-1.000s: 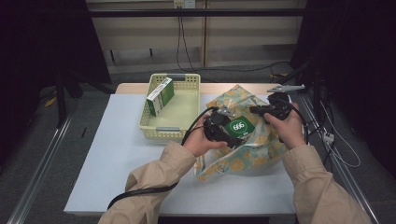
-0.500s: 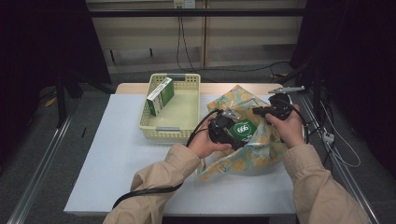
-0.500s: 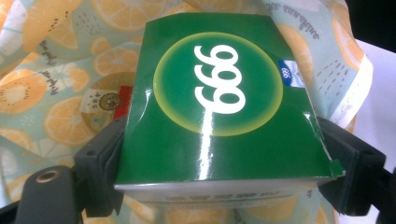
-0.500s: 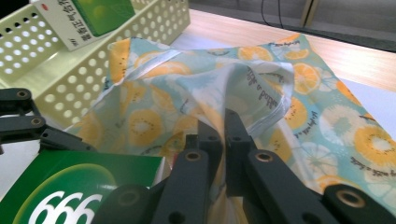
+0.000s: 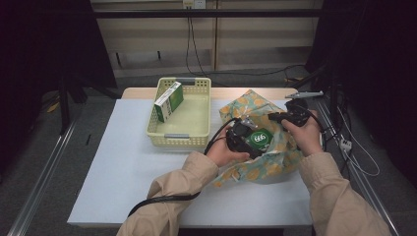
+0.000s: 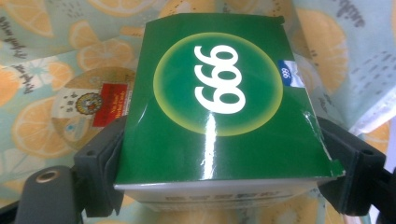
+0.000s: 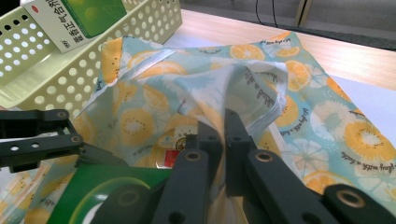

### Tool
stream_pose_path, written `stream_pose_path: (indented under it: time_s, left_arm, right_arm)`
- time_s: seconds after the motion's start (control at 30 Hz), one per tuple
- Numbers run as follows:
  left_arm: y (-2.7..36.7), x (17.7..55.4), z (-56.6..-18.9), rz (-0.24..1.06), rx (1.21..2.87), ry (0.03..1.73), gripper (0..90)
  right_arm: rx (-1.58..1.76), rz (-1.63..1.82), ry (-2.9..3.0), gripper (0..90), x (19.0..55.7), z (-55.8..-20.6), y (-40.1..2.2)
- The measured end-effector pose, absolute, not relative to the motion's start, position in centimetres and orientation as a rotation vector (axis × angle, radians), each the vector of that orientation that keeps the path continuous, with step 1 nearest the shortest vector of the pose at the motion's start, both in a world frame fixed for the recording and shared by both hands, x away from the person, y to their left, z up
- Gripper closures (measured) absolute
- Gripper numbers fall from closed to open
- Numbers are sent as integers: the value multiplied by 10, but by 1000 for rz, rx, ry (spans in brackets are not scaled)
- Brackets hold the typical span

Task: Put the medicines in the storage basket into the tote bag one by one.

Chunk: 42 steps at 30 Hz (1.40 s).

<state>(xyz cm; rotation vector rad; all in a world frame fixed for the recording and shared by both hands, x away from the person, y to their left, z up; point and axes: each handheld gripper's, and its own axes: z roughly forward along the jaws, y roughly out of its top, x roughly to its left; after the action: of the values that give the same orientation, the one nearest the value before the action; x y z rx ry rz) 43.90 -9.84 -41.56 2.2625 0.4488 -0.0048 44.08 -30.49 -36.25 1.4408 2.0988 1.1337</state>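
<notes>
A green box point(image 6: 219, 116) marked "666" sits clamped between the jaws of my left gripper point(image 5: 248, 140), held over the mouth of an orange-print cloth bag point(image 5: 246, 105). The same green box point(image 5: 260, 138) appears from above at the bag's opening, and its corner point(image 7: 107, 191) is at lower left in the right gripper view. My right gripper point(image 7: 223, 126) is shut on a raised fold of the bag's rim point(image 7: 243, 88), lifting it. Inside the bag lies a round item with a red label point(image 6: 93, 107).
A pale yellow perforated basket point(image 5: 179, 137) stands left of the bag and holds a green-and-white carton point(image 5: 168, 101). The basket wall point(image 7: 74, 74) is close to the bag's left side. White table surface point(image 5: 123, 162) spreads to the left and front.
The left gripper with the green box has shifted slightly right, further into the bag's opening. The right gripper keeps its hold on the bag rim.
</notes>
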Motion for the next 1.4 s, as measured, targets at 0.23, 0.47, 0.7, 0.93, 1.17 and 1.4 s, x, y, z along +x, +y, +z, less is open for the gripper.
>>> stream_pose_path:
  time_s: [0.23, 0.47, 0.7, 0.93, 1.17, 1.4]
  left_arm:
    - [-108, 442, -418, 5, 2244, 449, 159]
    - [-113, 453, -421, 63, 2225, 507, 159]
    - [-112, 467, -422, 163, 2218, 621, 159]
    - [-110, 486, -423, 187, 2217, 644, 158]
    - [-110, 496, -426, 188, 2162, 709, 143]
    - [-101, 488, -420, 130, 2157, 682, 109]
  right_arm:
    - [1430, 1145, 2112, 889, 441, -363, -300]
    - [1427, 1152, 2113, 889, 439, -361, -300]
    - [1433, 1156, 2112, 889, 436, -360, -303]
    - [1429, 1153, 2126, 889, 437, -365, -301]
    - [1437, 1144, 2133, 889, 437, -367, -300]
    - [1439, 1144, 2142, 889, 439, -371, -299]
